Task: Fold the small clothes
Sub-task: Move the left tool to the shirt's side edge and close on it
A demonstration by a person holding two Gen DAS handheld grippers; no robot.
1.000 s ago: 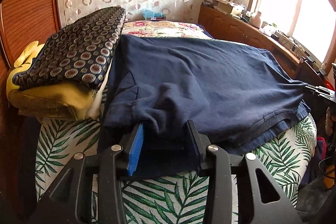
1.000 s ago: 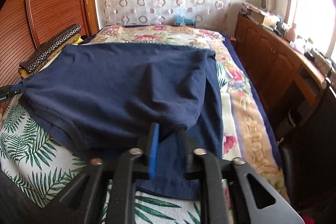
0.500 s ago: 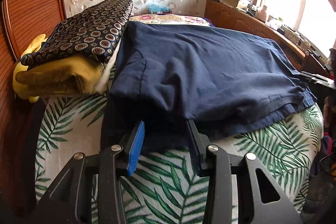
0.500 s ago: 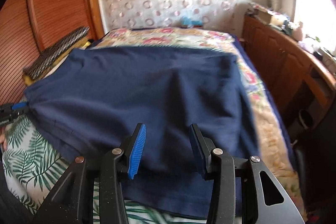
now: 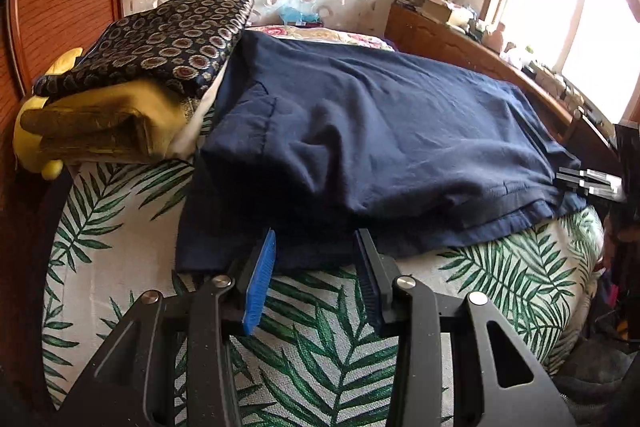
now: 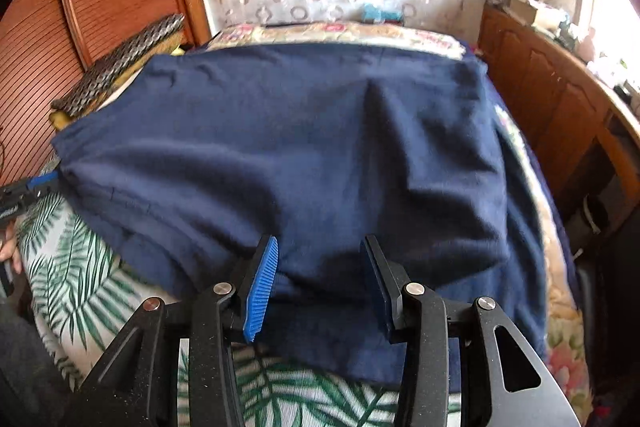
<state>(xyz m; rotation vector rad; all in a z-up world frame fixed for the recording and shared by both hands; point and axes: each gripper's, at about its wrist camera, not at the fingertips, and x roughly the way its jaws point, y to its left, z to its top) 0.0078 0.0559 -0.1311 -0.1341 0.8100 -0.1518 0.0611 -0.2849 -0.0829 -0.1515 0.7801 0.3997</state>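
Centrally, a navy shirt (image 5: 380, 131) is seen spread over a bed (image 5: 328, 347) covered by a palm-leaf sheet, its top layer folded forward toward the near edge. At 6 o'clock in the left wrist view, the left gripper (image 5: 316, 279) is held released, pads apart with nothing pinched, just short of the shirt's near hem. In the right wrist view, the right gripper (image 6: 318, 283) is likewise unclenched at 6 o'clock, over the shirt's near edge, with cloth seen between the pads but not gripped. Folded bedding (image 5: 132, 67) is stacked at 10 o'clock, touching the shirt's side. A wooden cabinet (image 5: 460, 47) is seen at 2 o'clock below a bright window.
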